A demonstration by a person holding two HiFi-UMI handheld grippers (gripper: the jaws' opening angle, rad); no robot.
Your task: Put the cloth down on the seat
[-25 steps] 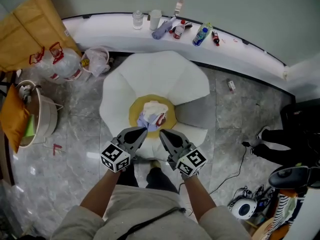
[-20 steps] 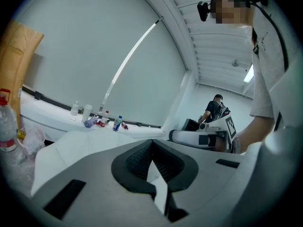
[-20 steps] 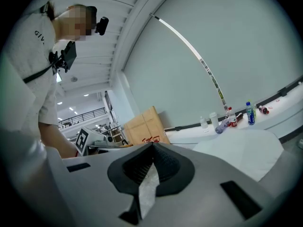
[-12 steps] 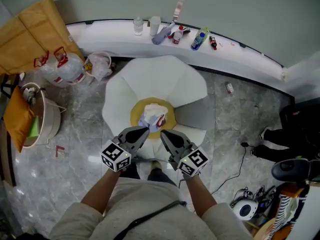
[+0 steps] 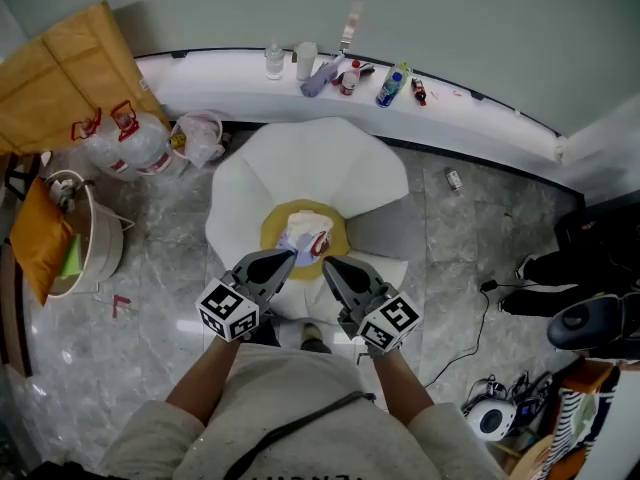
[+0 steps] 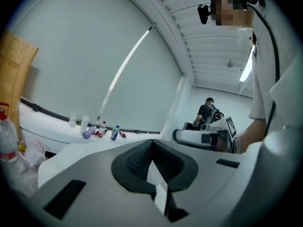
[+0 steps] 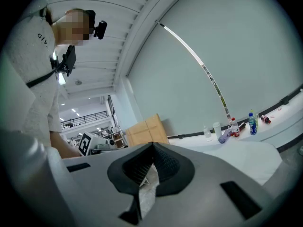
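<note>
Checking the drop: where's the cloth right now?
Head view: the cloth lies on the yellow seat of the white chair, just beyond the left gripper and right gripper.

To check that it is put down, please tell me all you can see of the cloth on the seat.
The cloth is a small crumpled heap, white with pale blue and a red patch, soft-looking. It lies on the round yellow cushion in the middle of the white seat. The left gripper and right gripper, both shut, point at its near edge without holding it.
</note>
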